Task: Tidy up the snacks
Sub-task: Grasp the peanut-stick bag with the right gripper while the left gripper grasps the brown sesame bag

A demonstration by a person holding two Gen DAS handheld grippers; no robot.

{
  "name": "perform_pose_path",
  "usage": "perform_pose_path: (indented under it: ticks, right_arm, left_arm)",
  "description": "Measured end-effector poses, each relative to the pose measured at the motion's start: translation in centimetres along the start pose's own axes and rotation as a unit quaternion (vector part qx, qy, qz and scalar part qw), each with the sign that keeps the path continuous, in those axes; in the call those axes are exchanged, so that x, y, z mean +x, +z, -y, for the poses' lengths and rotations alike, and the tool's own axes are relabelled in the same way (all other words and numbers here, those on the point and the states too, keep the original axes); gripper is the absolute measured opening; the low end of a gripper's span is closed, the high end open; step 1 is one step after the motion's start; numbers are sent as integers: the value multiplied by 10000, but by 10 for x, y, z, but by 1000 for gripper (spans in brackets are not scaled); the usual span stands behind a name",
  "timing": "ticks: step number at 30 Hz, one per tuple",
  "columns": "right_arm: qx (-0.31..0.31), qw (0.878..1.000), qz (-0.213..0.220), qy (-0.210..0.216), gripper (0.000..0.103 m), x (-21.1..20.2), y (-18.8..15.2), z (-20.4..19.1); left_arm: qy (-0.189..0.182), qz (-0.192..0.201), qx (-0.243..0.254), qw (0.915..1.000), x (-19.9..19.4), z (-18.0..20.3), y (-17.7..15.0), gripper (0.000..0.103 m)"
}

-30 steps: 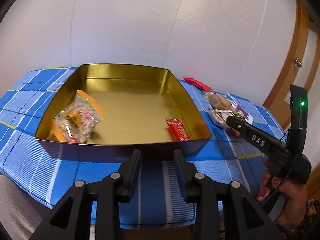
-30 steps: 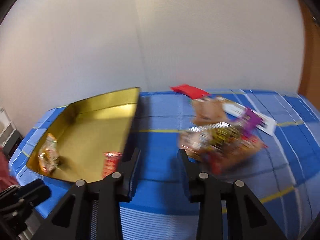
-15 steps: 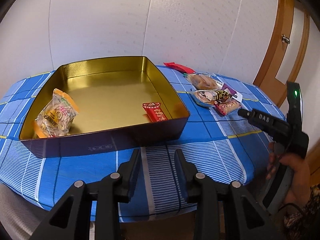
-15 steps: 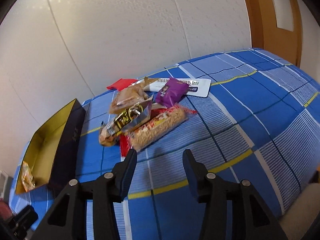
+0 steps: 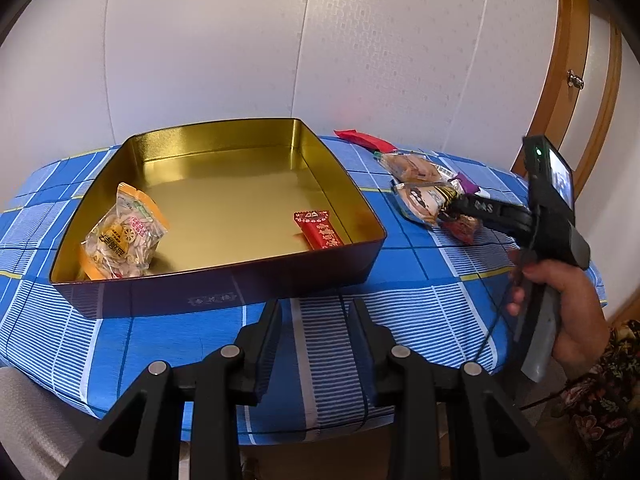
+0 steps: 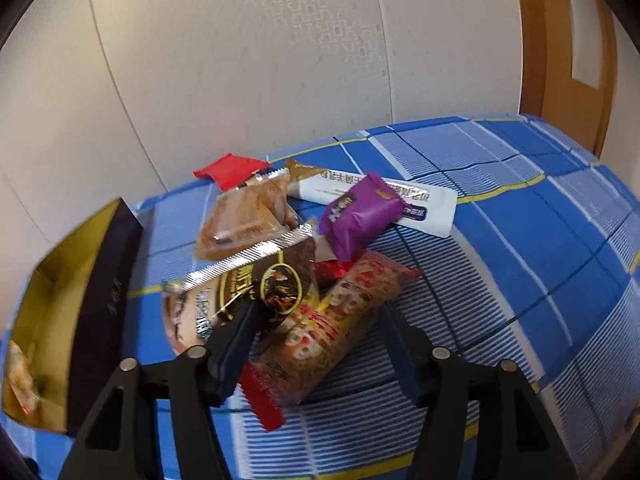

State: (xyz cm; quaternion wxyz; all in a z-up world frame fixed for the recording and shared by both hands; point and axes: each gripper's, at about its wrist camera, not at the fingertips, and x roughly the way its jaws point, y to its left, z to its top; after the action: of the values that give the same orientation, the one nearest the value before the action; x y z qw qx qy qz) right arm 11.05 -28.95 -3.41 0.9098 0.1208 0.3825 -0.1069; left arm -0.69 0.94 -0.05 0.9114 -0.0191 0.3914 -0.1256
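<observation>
A gold tin [image 5: 224, 280] sits on the blue checked cloth and holds an orange-edged snack bag [image 5: 120, 236] and a small red packet [image 5: 320, 230]. My left gripper [image 5: 314, 320] hovers in front of the tin, jaws nearly together with nothing between them. To the tin's right, my right gripper [image 6: 320, 332] is down at the snack pile with its jaws opening. They straddle a long red-orange packet [image 6: 340, 320] without pressing on it. A brown chocolate pack [image 6: 256, 280] lies partly behind its left finger. A tan cookie pack [image 6: 244, 220], a purple packet [image 6: 360, 212], a white bar [image 6: 424, 208] and a red wrapper [image 6: 228, 170] lie beyond.
A person's hand [image 5: 568, 312] holds the right gripper [image 5: 456, 210] at the table's right edge. A wooden door frame [image 5: 572, 80] stands at the far right and a white wall runs behind. The tin's dark side wall [image 6: 104, 300] is left of the pile.
The right gripper has moved away from the tin and down onto the snack pile, and its jaws have widened around the long packet. The left gripper has stayed in front of the tin.
</observation>
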Motion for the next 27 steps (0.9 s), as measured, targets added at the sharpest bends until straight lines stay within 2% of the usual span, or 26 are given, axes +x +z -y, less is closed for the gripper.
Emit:
perform_pose_path:
  ticks: [4,6,10,14,17,18,19,21,27]
  right_arm:
    - [-181,9998,-19,-31,60,-9,-8,26]
    - [-155,9998,-58,-77,49,-14,-10,41]
    - [60,9998,-161,106,49,-16,-9,65]
    - [31,9997,15,223,49,-16,-6,64]
    - [-288,9994,90,143,47,-14,-7,51]
    - [-404,9991,104,125,38,-13,-8,47]
    - [-447,9989,101,136,35,-12,-9,46]
    - [-367,9991,78,202,29,-11,-12,50]
    - [229,9996,182,-17,29,-18,-15,76]
  left_arm:
    - [-17,-14,53,10000,1,2,1,35]
    - [-38,-30,95,9999,2,5,2,35]
    - [-85,-86,260,9996,6,16,7,35]
    - [-151,-138,490,9986,9,31,14,35]
    - [-241,-209,709,9970,14,46,23,35]
    - [-248,-225,758,9966,16,49,25,35]
    - [-261,-250,832,9959,19,54,28,35]
    - [-302,-301,956,9945,24,64,36,35]
    - [-553,-376,1204,9905,44,96,61,35]
